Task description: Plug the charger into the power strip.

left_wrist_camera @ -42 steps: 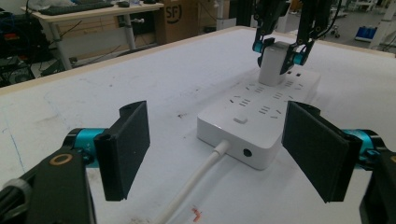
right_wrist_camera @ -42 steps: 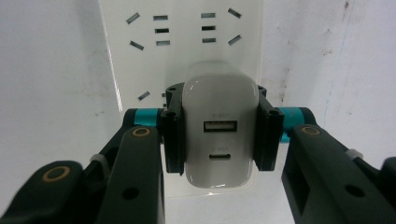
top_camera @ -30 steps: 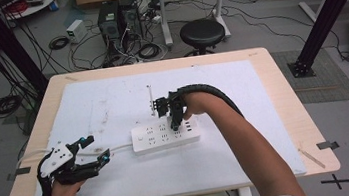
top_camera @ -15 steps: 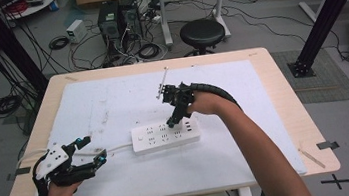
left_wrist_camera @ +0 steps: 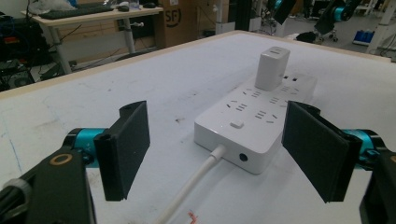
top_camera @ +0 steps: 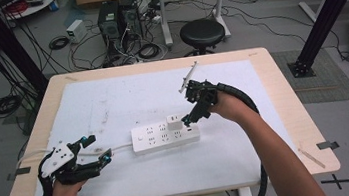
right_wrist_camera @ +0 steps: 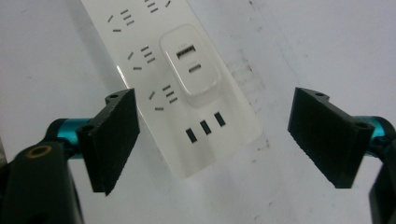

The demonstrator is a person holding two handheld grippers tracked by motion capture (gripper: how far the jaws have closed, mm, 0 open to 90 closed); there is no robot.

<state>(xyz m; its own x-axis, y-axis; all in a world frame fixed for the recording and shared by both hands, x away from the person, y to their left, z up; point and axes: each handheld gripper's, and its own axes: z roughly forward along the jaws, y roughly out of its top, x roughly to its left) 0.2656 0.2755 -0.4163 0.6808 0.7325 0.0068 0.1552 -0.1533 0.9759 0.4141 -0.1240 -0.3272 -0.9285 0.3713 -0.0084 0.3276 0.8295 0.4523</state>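
Scuffed white matting (top_camera: pixel 113 105) covers the table; a glossy rectangular power strip (top_camera: pixel 165 136) carries a boxy charger (top_camera: pixel 174 123) under the right gripper (top_camera: pixel 187 121), jaws apart; left gripper (top_camera: pixel 100 155) likewise spread.

Even overhead light fills the room, leaving only soft, faint shadows on the white table (top_camera: pixel 112 100). In the right gripper view the power strip (right_wrist_camera: pixel 187 88) looks washed out by glare and slightly blurred. The left gripper view is sharper, though its background softens and its edges bend.
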